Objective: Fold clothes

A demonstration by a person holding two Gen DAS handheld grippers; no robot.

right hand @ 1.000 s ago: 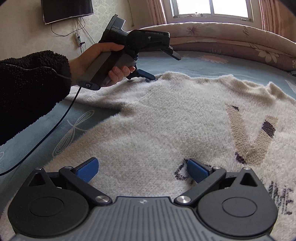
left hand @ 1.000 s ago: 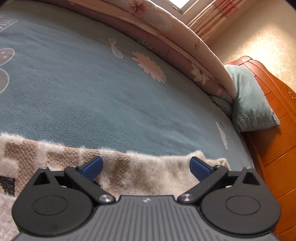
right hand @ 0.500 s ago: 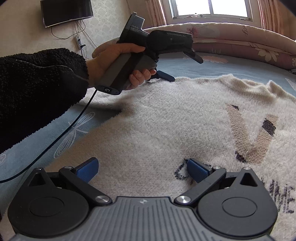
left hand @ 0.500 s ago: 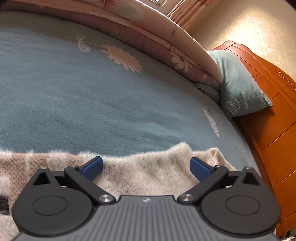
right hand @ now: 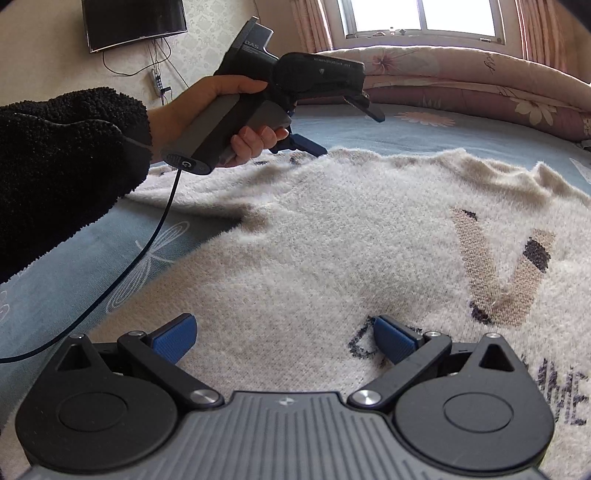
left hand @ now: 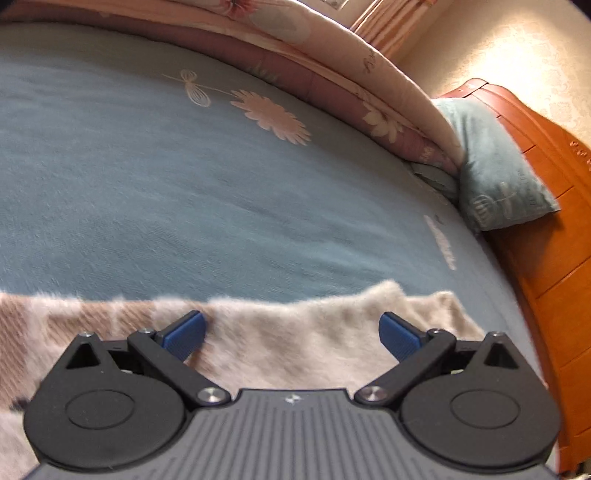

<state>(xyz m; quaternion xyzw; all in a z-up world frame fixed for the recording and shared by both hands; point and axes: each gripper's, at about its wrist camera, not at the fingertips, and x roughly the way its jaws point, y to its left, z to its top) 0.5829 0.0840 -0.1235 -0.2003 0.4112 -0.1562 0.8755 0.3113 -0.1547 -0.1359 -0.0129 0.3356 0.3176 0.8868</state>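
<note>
While both tools (left hand: 291,334) (right hand: 282,338) gape wide, the sweater's (right hand: 351,240) hem lies cut off

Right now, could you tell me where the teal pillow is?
In the left wrist view, the teal pillow sits at upper right, between the folded floral quilt and the wooden headboard.

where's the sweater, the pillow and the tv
sweater (right hand: 351,258): right wrist view, plain cream middle of the knit.
pillow (left hand: 495,166): left wrist view, centre of its teal face.
tv (right hand: 133,20): right wrist view, middle of the dark screen.
</note>
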